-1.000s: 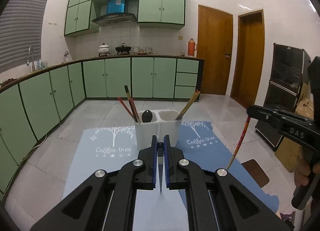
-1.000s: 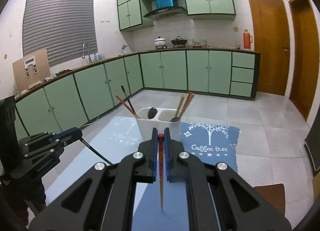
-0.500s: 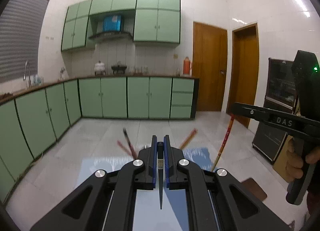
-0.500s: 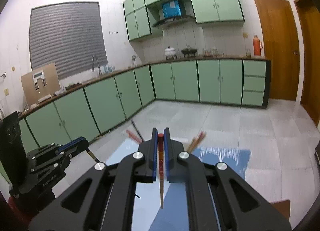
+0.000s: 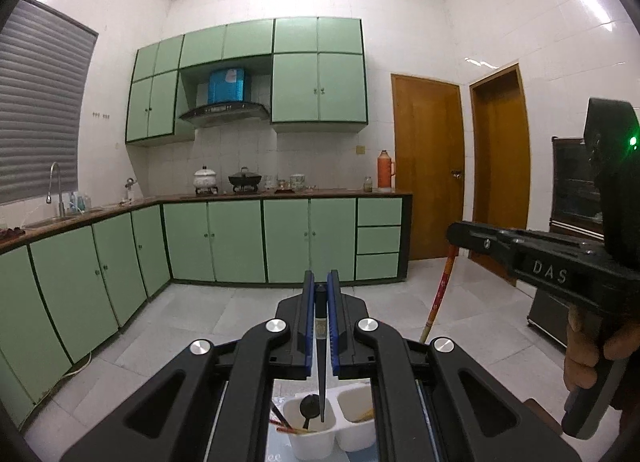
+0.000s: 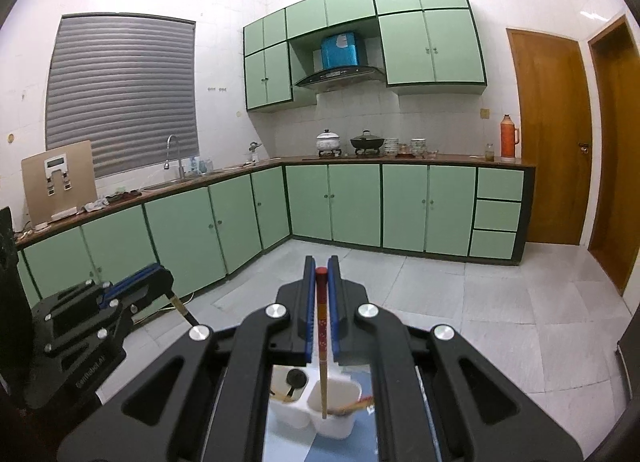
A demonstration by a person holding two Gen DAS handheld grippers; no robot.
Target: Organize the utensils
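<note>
A white two-compartment utensil holder (image 5: 316,440) stands on a blue mat below both grippers and also shows in the right wrist view (image 6: 336,428). My left gripper (image 5: 321,292) is shut on a black chopstick (image 5: 321,374) that hangs tip-down over the left compartment, which holds a black spoon (image 5: 309,408) and chopsticks. My right gripper (image 6: 321,278) is shut on a red and tan chopstick (image 6: 322,346) that hangs tip-down over the right compartment, where other chopsticks (image 6: 354,406) lie. The right gripper also shows in the left wrist view (image 5: 454,236).
Green kitchen cabinets (image 5: 280,242) and a counter with pots run along the far wall. Two wooden doors (image 5: 428,169) are on the right. A dark cabinet (image 5: 572,181) stands at the far right. The tiled floor lies beyond the table.
Both grippers have risen and tilted to look over the holder from above; the holder moved from ahead to below the fingers. Both chopsticks now hang over the compartments.
</note>
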